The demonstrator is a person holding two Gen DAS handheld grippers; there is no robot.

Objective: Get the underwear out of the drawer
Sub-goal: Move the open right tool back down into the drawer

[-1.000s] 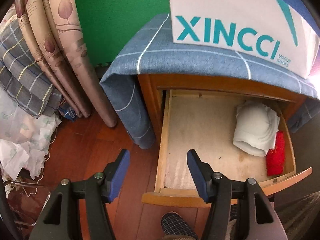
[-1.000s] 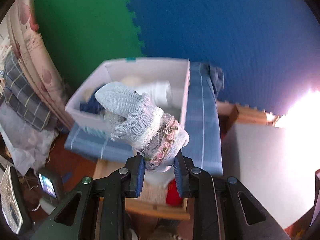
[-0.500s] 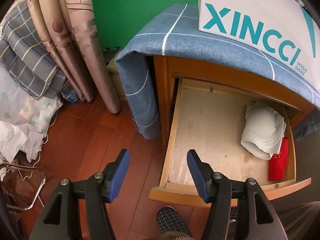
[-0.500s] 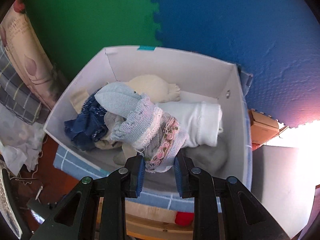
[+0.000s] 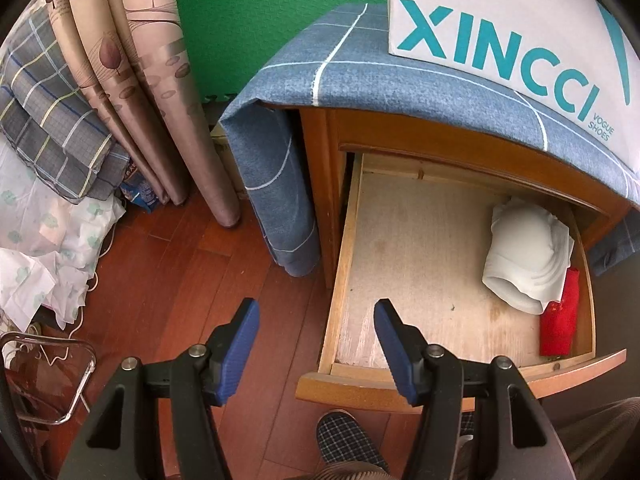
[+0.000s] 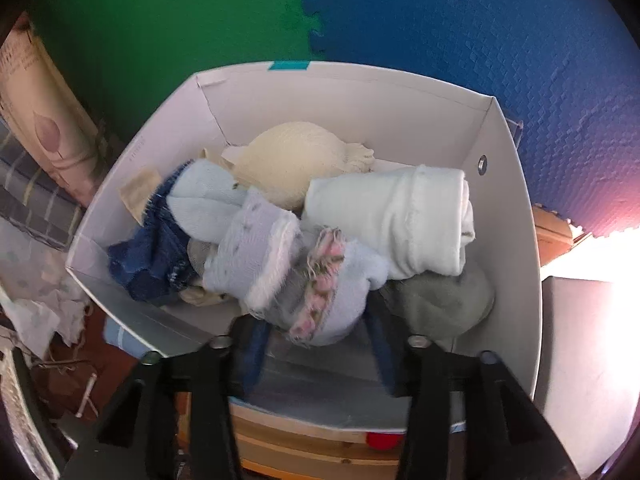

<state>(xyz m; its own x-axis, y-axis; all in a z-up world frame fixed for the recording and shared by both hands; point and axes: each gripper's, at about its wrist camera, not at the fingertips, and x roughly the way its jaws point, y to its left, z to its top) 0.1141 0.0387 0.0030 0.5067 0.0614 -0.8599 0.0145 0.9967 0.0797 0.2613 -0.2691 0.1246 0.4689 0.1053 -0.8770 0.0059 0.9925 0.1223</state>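
In the left wrist view the wooden drawer (image 5: 348,240) stands pulled out, holding rolled white underwear (image 5: 524,256) and a red piece (image 5: 560,320) at its right end. My left gripper (image 5: 316,344) is open and empty, above the drawer's front left corner. In the right wrist view my right gripper (image 6: 316,352) is open over the white box (image 6: 516,208). The light blue underwear with pink lace trim (image 6: 288,260) sits just past the fingers, on the pile in the box.
The white XINCCI box (image 5: 500,12) stands on the blue cloth (image 5: 360,72) over the cabinet. It holds cream (image 6: 296,160), white (image 6: 392,220), dark blue (image 6: 148,260) and grey-green (image 6: 444,300) garments. Curtains (image 5: 132,60) and bedding (image 5: 48,120) lie at left.
My right gripper moved over the box and opened, letting go of the light blue underwear onto the pile. The left gripper drifted left, staying open.
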